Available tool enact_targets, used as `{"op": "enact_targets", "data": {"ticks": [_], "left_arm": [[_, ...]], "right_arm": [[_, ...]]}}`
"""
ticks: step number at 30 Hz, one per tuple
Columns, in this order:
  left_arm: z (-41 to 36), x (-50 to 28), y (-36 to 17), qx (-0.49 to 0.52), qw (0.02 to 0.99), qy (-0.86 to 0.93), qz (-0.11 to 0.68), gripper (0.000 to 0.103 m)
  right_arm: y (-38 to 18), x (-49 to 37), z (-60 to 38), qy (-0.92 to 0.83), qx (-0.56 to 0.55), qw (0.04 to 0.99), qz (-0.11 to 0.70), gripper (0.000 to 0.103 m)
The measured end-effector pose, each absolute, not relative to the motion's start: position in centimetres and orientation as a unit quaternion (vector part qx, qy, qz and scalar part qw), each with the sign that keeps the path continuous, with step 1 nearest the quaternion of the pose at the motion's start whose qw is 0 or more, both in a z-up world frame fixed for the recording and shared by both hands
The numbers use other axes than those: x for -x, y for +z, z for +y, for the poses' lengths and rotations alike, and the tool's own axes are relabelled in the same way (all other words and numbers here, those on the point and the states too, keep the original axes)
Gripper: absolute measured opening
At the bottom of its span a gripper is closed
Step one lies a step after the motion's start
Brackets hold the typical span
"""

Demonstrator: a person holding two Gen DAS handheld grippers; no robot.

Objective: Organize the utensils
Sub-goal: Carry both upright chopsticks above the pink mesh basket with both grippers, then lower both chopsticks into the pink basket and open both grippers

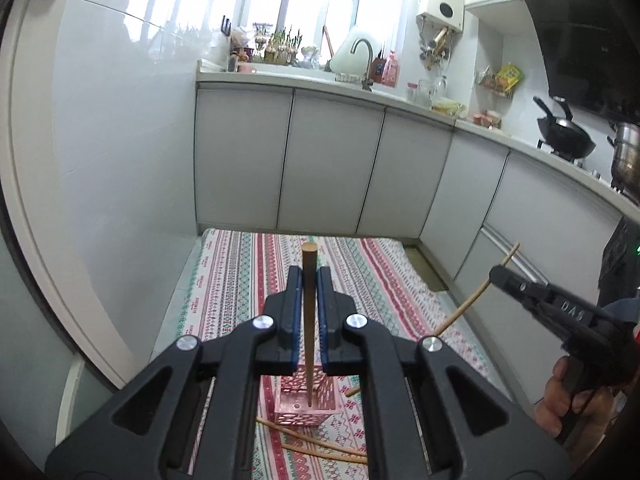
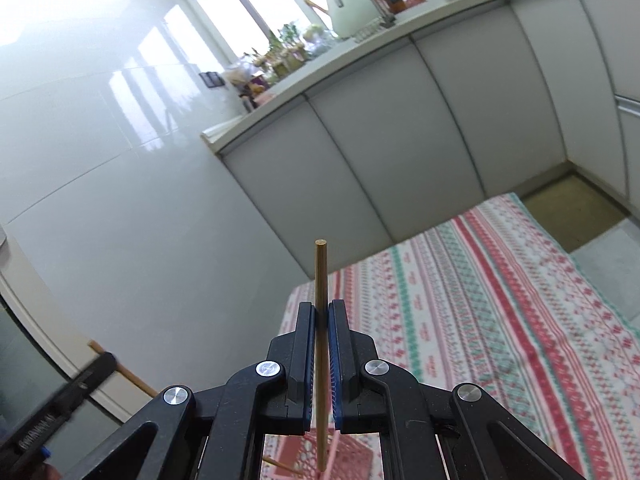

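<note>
Cloth (image 1: 240, 280) is striped in pink, red, green and white with little geometric bits. The holder (image 1: 308, 404) is pink with a cut-out lattice. Chopsticks (image 1: 309, 320) are tan-brown. Both grippers are black (image 1: 308, 284), fingers (image 1: 295, 320) lined blue. Far cabinets (image 1: 328, 160) are pale grey, wok (image 1: 564, 136) black.

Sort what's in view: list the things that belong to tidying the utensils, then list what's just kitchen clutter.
Job:
left gripper, shut on a chopstick
right gripper, shut on another chopstick
pink holder
loose chopsticks on the cloth

Clutter:
wok
faucet
steel pot
</note>
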State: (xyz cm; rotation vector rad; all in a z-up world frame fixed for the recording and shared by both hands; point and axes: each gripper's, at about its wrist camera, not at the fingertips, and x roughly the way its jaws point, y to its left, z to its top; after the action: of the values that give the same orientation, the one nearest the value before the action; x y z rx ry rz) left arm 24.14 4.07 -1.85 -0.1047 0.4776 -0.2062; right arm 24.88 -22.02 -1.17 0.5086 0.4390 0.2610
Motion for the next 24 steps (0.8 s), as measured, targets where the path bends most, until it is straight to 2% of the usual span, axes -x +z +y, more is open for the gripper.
{"op": "enact_targets", "data": {"ticks": [14,24], "left_arm": [[2.7,-28.0,-7.0,0.001,0.958,-0.098,0.271,0.008],[3.7,-29.0,-8.1,0.036,0.948,-0.113,0.295,0.008]], "right_arm": [[-5.0,-28.0,-17.3,0.156,-0.193,0.940,0.236,0.005],[-7.9,-29.2,-14.7,0.159,-0.139,0.941,0.265,0.006]]}}
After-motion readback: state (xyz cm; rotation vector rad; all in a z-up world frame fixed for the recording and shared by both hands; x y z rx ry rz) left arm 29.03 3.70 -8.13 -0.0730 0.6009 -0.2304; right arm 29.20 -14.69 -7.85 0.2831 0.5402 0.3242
